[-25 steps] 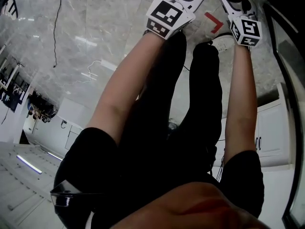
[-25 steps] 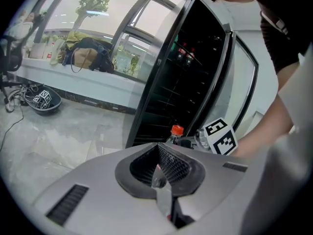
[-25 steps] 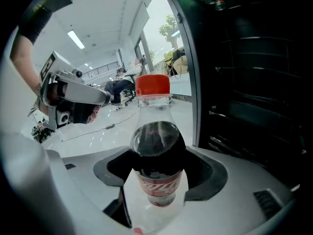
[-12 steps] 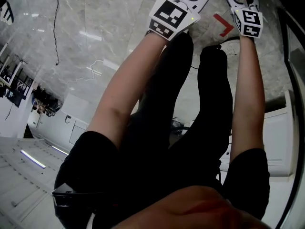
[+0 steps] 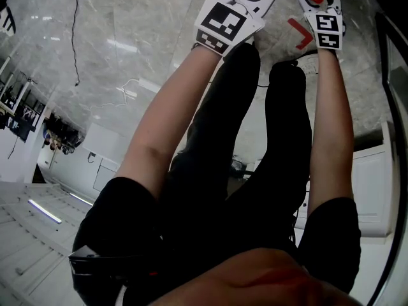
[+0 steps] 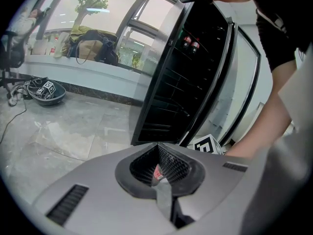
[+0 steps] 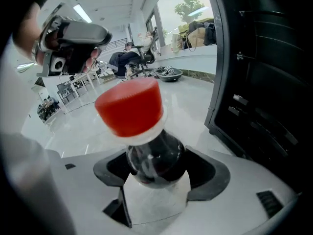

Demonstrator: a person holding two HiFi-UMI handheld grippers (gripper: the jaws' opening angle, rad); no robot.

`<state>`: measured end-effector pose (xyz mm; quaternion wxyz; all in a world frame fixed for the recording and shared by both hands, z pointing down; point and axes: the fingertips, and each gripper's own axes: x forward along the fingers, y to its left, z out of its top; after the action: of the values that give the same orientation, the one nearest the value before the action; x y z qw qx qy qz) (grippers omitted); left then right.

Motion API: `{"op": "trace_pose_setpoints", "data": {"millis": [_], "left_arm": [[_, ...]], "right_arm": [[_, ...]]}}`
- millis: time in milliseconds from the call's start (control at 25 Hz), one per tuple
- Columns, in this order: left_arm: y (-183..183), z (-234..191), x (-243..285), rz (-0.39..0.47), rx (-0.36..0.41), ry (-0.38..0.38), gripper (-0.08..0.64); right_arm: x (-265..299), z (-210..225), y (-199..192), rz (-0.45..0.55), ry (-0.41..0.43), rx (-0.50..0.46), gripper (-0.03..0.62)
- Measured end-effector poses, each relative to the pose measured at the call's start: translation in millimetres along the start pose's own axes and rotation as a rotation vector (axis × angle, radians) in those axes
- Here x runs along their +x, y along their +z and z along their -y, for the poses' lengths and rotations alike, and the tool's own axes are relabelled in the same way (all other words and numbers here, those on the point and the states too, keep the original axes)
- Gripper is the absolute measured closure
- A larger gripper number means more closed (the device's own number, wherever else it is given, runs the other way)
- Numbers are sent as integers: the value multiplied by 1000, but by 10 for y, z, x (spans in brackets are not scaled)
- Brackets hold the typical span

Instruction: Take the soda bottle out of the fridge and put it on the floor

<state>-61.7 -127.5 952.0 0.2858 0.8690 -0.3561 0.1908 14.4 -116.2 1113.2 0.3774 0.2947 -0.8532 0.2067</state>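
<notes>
1. Well to the left of the fridge (image 6: 186,82), the left gripper view shows one dark, bowl-shaped basket (image 6: 46,91) on the marble floor (image 6: 63,136). Behind it, one long bench (image 6: 73,70) under the windows carries bags.
2. The left gripper (image 6: 159,168) points toward the foot of the fridge. Its two jaws are closed together, their edges meeting in one seam. Only a sliver of red and white shows through the padded opening, and I cannot tell what it is.
3. The fridge is one tall black cabinet with its one door (image 6: 234,82) swung open. Two red-capped bottles (image 6: 190,45) stand side by side on an upper shelf inside.
4. In the head view, one red angled mark (image 5: 299,32) lies on the floor between the two grippers. The person's two bare forearms reach down past two black-clad legs.
5. The right gripper (image 7: 155,168) is just outside the fridge, with the dark cabinet on its right. Its jaws are clamped on the neck of one soda bottle (image 7: 154,158).
6. That bottle holds dark liquid and has one red cap (image 7: 129,106). It is out of the fridge, low over the floor. No view shows whether its base touches the floor.
</notes>
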Motion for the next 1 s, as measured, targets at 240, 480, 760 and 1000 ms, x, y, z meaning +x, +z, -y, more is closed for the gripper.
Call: {"op": "trace_pose_setpoints", "data": {"millis": [240, 480, 760, 1000], "left_arm": [[98, 16, -13, 12, 11, 1, 555], [272, 124, -157, 19, 14, 3, 555], [952, 446, -648, 66, 34, 20, 555], [2018, 931, -1243, 145, 84, 1, 555]], "right_arm": [[-9, -13, 111, 15, 24, -1, 270], [-273, -80, 205, 5, 34, -12, 270], [-1317, -91, 1016, 119, 3, -2, 270], [-2728, -205, 2333, 352, 7, -10, 370]]}}
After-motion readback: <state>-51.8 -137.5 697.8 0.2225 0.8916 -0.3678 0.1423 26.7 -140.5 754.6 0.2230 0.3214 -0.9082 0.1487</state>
